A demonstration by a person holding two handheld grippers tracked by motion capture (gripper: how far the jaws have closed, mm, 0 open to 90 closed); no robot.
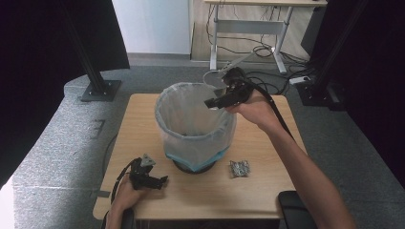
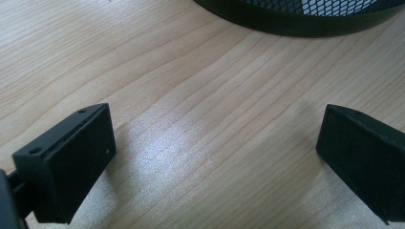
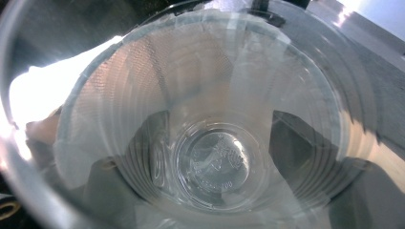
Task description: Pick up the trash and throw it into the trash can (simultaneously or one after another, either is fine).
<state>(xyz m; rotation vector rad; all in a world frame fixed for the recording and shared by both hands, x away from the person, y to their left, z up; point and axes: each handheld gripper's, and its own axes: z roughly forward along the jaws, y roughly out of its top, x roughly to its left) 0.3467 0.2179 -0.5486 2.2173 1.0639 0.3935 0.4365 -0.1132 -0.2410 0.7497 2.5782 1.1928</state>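
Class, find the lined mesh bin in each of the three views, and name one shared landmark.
High view: lined mesh bin at the table's centre.
Left gripper view: its black base along the top edge.
Right gripper view: its mesh seen through the clear cup.
Shared landmark: wooden table, in the high and left gripper views.

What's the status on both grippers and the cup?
Left gripper open, low over the table, idle. Right gripper shut on clear plastic cup, held at the lined bin rim. Crumpled foil beside the bin, not obstructing.
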